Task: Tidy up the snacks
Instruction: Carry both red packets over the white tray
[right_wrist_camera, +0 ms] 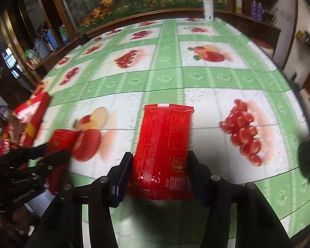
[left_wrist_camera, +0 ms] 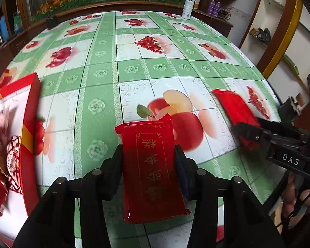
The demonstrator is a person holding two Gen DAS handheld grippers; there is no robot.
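Left hand-held gripper (left_wrist_camera: 148,161) clenched on a red snack pack (left_wrist_camera: 153,169), gold lettering side up, raised over the counter (left_wrist_camera: 105,72). Only the left view shows the red gift box (left_wrist_camera: 29,136) clearly, at the counter's left edge. Right hand-held gripper (right_wrist_camera: 160,169) grasps a second red pack (right_wrist_camera: 163,144); only its own view shows the printed back and QR code. A white spray bottle (right_wrist_camera: 208,6) stands at the far edge.

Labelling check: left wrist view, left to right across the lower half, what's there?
Red gift box → red snack packet with gold lettering in the left gripper → second red packet → right gripper.
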